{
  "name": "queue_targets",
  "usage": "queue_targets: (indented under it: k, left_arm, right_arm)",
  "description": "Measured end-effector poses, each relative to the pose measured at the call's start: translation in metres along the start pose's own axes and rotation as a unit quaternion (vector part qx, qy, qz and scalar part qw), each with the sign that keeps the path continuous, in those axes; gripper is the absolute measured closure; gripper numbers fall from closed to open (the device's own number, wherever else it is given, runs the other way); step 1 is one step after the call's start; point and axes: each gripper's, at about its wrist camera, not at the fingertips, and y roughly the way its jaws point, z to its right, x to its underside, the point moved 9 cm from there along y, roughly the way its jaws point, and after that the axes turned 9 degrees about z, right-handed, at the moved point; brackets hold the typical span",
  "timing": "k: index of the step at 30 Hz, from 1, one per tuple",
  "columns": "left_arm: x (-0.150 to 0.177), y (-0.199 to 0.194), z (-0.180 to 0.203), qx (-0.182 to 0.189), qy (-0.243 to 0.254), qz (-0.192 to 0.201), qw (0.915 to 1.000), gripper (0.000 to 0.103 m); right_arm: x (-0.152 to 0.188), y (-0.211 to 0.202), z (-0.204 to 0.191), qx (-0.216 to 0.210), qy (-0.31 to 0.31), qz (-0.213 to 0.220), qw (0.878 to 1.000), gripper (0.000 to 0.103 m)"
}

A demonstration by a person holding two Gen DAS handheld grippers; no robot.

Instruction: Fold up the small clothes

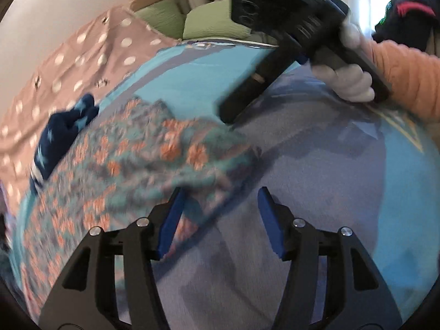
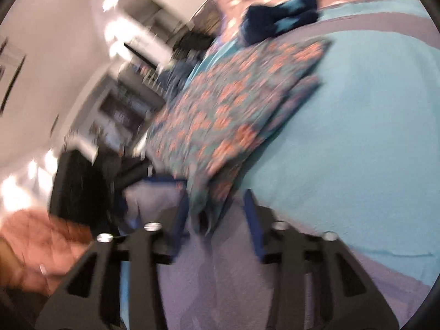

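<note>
Left wrist view is smeared by motion, so edges are soft. The left gripper (image 1: 220, 220) has its jaws spread; one blue pad (image 1: 170, 222) lies against the near hem of the patterned garment (image 1: 132, 162), the other over bare purple-grey cloth, and nothing is pinched. Whether that pad actually presses the fabric I cannot tell through the blur.

Right wrist view is just as streaky. The right gripper (image 2: 217, 220) also has its jaws apart, and a drooping corner of the same garment (image 2: 228, 104) hangs down between the pads; they do not appear to clamp it.

That garment is teal with orange flower-like blotches. It lies on the bed, mostly flat with a doubled layer showing along one edge, and its far end rumples up toward the other gripper. Beyond it sits a bundled dark navy piece (image 1: 59, 134) with pale blue marks, touching or just beside the garment's far edge.

Underneath is a turquoise and purple-grey blanket (image 1: 385, 206), and past that a pinkish spotted cover (image 1: 90, 52). Green pillows (image 1: 203, 22) are at the head. A hand (image 1: 354, 82) in an orange sleeve (image 1: 407, 82) grips the right tool's handle. The room behind is too blurred to read.
</note>
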Motion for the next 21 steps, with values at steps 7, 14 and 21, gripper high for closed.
queue_targets:
  k: [7, 14, 21]
  left_arm:
    - [-0.013, 0.022, 0.005, 0.005, 0.006, -0.008, 0.9999, 0.049]
    - [-0.012, 0.024, -0.002, 0.019, -0.021, -0.008, 0.9996, 0.05]
    - [-0.013, 0.029, -0.018, 0.024, -0.047, -0.005, 0.9986, 0.069]
  right_arm:
    - [-0.071, 0.016, 0.059, 0.046, 0.139, 0.08, 0.986, 0.048]
    - [-0.119, 0.081, 0.072, 0.113, 0.094, 0.078, 0.986, 0.048]
    - [-0.149, 0.076, 0.061, 0.174, 0.05, 0.148, 0.972, 0.1]
